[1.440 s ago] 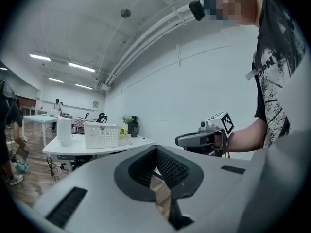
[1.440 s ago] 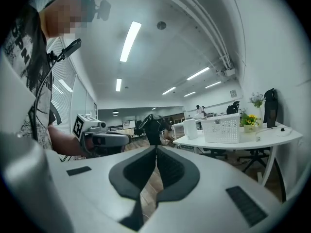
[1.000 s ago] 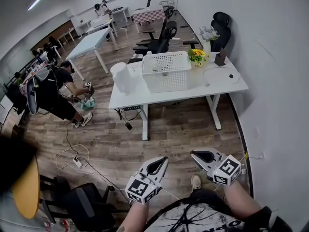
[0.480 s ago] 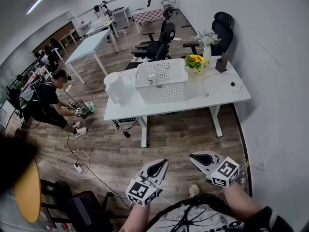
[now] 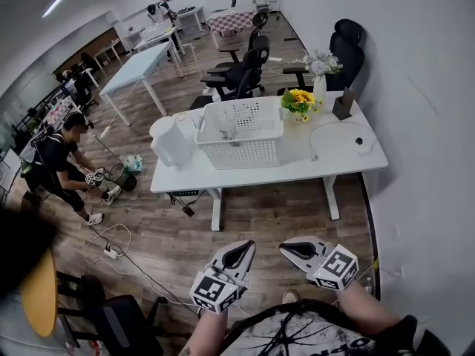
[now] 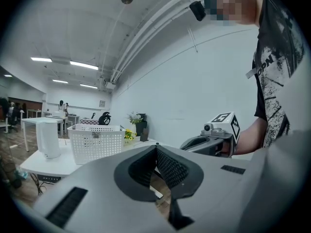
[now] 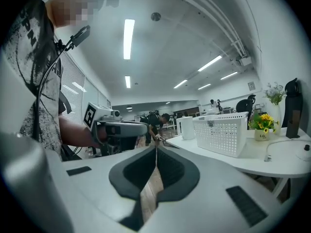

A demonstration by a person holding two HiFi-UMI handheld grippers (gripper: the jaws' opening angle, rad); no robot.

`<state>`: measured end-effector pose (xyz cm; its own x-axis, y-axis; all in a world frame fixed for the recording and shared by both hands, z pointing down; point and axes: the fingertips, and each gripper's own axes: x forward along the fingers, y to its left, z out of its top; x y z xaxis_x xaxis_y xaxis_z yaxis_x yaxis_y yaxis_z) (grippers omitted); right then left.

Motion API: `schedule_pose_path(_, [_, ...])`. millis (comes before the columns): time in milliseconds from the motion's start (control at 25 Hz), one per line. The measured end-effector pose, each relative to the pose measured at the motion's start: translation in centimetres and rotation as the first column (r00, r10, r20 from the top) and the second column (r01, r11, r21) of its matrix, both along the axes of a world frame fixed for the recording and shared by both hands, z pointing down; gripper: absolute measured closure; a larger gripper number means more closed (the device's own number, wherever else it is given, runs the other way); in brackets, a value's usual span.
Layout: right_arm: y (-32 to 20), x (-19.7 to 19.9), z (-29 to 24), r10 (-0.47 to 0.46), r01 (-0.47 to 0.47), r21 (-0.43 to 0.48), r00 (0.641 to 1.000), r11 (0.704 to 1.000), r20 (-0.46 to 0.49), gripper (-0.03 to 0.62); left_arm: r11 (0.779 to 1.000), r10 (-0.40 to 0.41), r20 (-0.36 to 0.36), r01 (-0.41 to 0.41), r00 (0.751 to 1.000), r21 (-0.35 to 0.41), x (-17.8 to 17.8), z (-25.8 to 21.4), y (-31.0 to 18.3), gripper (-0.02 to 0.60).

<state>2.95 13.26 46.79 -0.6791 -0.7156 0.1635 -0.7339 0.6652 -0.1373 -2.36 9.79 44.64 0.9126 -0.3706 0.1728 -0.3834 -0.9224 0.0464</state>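
Jaws of the left gripper (image 6: pixel 155 147) are seen closed, the ribbed dark pads met at their tips with nothing caught between them; only the wooden floor (image 5: pixel 282 206) is glimpsed through the gap lower down. Those of the right gripper (image 7: pixel 155 148) are likewise pressed together and empty. In the head view both are held side by side, near each other but apart, over the floor; the counter (image 5: pixel 326 165) lies at 12 o'clock from them, well apart.

The carrying is judged to be done best with both grippers kept level and clear of each other, and with the pads left shut so that nothing is snagged; the loose cable (image 5: pixel 111 247) on the floor at 9 o'clock is best stepped clear of.

The gripper shells are moulded in smooth grey plastic, each topped by a cube of black-and-white square markers. The counter is a smooth white slab on white legs. At its 9 o'clock end a plain white cylindrical jug (image 5: pixel 172 141) is stood; beside it a rectangular white basket (image 5: pixel 241 136) is set, its walls pierced all over with small holes. At 1 o'clock from the basket yellow flowers (image 5: pixel 299 101) are potted; a dark upright slab (image 5: pixel 342 104) is stood further toward 3 o'clock; a thin white cord (image 5: pixel 326 128) is looped across the bare top. Black padded office chairs (image 5: pixel 241 76) are pushed up behind.
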Motion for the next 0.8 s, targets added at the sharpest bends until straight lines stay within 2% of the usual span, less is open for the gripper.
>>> schedule_pose_path(280, [-2.5,2.4,0.8,-0.029,0.029,-0.007,1.000,1.000,0.011,0.569,0.999,-0.032,0.014,0.032,0.999,-0.011,2.3,0.9,-2.1,0.571])
schedule_pose_path(800, [-5.4,4.4,1.3,-0.029,0.029,-0.016,0.999,0.999,0.026,0.569,0.998,-0.058,0.025,0.059,0.998,-0.034,2.9,2.2,-4.3,0.571])
